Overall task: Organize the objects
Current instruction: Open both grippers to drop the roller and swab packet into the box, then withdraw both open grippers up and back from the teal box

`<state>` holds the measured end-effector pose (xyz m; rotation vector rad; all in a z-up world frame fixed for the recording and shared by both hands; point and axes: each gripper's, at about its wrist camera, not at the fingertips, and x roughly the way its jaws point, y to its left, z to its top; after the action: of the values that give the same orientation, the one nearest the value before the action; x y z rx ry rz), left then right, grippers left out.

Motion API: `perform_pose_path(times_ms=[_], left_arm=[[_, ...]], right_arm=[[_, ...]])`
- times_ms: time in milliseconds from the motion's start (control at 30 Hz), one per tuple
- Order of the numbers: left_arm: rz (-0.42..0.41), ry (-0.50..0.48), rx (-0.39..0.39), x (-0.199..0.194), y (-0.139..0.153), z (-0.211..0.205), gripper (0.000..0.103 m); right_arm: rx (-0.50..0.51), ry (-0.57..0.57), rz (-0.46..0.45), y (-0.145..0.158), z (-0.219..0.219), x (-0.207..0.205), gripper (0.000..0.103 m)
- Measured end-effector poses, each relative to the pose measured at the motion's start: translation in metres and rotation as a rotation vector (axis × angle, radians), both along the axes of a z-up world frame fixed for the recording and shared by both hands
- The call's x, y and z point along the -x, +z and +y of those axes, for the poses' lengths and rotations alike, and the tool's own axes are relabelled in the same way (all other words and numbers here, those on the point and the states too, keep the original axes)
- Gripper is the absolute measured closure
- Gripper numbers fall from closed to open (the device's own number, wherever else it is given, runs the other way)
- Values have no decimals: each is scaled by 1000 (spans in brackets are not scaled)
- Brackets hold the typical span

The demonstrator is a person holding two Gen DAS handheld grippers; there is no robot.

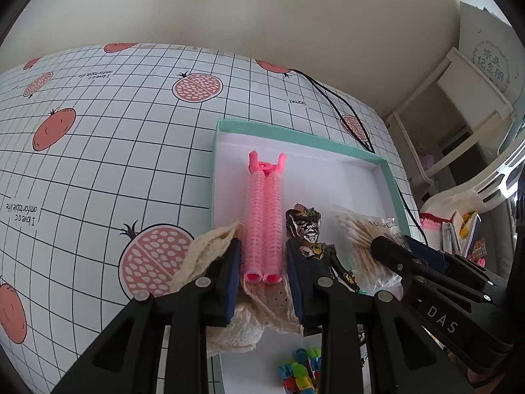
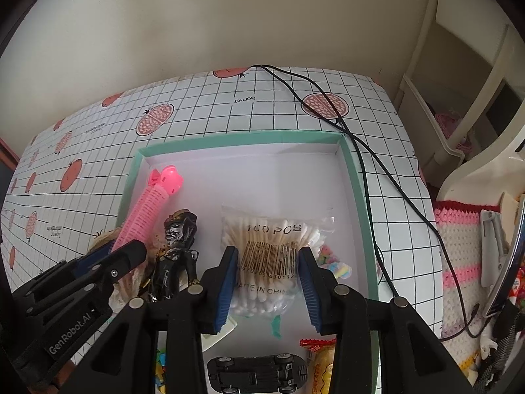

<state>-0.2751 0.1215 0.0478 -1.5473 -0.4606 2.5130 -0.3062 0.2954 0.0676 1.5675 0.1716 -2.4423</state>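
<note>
Evidently both grippers stood open over the teal box (image 2: 356, 177), the left gripper (image 1: 264, 272) straddling the pink hair roller (image 1: 264, 220) at its near left, the right gripper (image 2: 267, 282) straddling the cotton swab bag (image 2: 272, 249), so closing squarely across each middle seemed wisest.

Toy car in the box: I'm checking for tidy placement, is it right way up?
Upside down: the toy car shows its black underside and wheels facing up, lying in the box.
</note>
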Motion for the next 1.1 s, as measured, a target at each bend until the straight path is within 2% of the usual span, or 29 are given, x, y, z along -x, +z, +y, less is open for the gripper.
perform_pose_path(times_ms=[100,233,400,533,633,833,900,1100], left_arm=[[3,-8,17,0,4,4,72],[18,-12,3,-1,15,5,66],[66,-18,-4,-4,40,9,64],[105,-7,20,-9,64,9,64],[119,12,37,-11,77,4,56],[105,38,75,-12,83,-3,51],[93,56,99,-11,80,-6,47],[29,117,168,-8,64,-20,46]], right_arm=[[6,4,-3,2,-1,-1,48],[10,10,-1,7,-1,-2,43],[25,9,15,21,0,-4,42],[49,4,41,39,3,-7,42],[57,8,66,52,3,-9,42],[63,12,99,66,3,-13,36],[58,16,97,66,2,-13,33],[41,17,82,56,-1,-12,25]])
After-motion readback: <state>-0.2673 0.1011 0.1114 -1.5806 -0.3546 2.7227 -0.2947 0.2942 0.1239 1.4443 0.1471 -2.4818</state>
